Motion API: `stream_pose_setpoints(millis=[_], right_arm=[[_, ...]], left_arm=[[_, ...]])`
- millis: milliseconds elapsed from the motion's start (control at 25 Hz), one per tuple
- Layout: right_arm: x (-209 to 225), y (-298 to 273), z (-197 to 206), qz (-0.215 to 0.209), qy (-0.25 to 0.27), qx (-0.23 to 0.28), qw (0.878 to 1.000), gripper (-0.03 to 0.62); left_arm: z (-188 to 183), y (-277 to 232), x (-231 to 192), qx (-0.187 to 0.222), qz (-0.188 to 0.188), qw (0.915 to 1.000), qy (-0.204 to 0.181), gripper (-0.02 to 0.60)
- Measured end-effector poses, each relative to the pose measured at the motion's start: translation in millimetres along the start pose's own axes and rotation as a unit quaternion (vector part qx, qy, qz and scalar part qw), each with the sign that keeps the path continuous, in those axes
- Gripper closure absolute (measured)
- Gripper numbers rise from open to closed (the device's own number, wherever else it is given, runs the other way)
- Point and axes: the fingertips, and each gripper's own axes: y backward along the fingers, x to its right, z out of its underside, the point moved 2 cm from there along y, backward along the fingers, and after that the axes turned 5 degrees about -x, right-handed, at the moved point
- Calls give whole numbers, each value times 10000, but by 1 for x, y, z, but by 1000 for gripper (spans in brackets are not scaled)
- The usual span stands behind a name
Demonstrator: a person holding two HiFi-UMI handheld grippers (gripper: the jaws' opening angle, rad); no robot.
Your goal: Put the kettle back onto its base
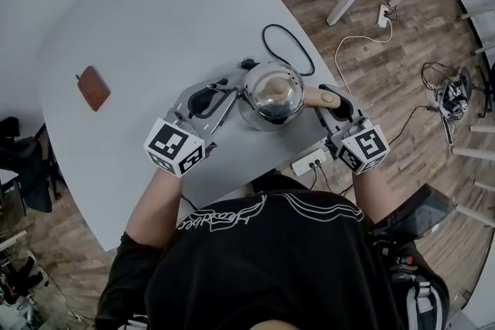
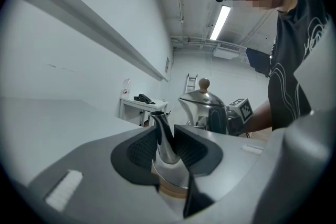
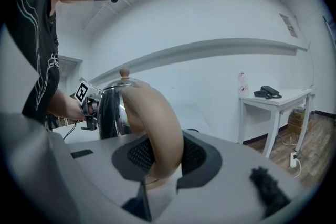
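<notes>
A black short-sleeved T-shirt [image 1: 263,267] with a white line print is worn. The left gripper [image 1: 229,91] and right gripper [image 1: 331,100] are built in grey with black ribbed pads [image 2: 139,150]. Each is topped by a white cube [image 1: 176,147] with black square markers.

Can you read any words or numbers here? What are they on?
None can be read.
Shirt writing: curly, too blurred to read.
Cubes: black-and-white squares only, no letters.
Wall sign: too small to read.
</notes>
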Motion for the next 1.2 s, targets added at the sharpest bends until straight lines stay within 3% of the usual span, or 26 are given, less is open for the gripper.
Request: stream_pose_setpoints(millis=[400,760,920,1200], right_arm=[[1,-2,2,188,-179,91,9996,494],[2,2,21,245,-805,-235,9962,469],[2,5,28,204,-1065,-279,9937,425],[-8,20,30,453,-963,-513,9930,407]], left_arm=[[2,1,-1,141,-53,9998,142,477],[11,-1,0,114,87,9975,687,471],[20,1,-2,45,52,9962,869,428],[27,12,6,-18,113,9920,1258,407]])
